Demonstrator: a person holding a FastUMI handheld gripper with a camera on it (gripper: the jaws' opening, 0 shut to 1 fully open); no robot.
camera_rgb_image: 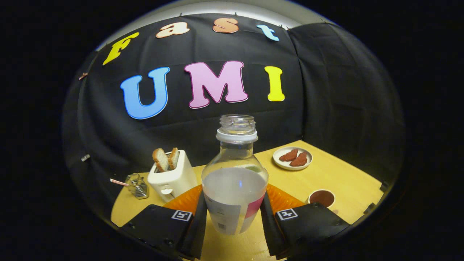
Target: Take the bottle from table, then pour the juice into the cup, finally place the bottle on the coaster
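A clear plastic bottle (235,181) without a cap, about half full of cloudy liquid, stands upright between my two fingers. My gripper (233,217) is shut on its lower body, one finger pressing on each side of the label. Directly behind the bottle an orange coaster (185,200) shows on both sides of it. A small cup (321,198) holding dark liquid sits on the wooden table (340,174) just beyond the right finger.
A white toaster (172,177) with two bread slices stands beyond the left finger, with a small metal wire basket (138,186) to its left. A white plate (293,158) with reddish-brown food pieces lies farther back on the right. Black cloth walls close the table's back and right.
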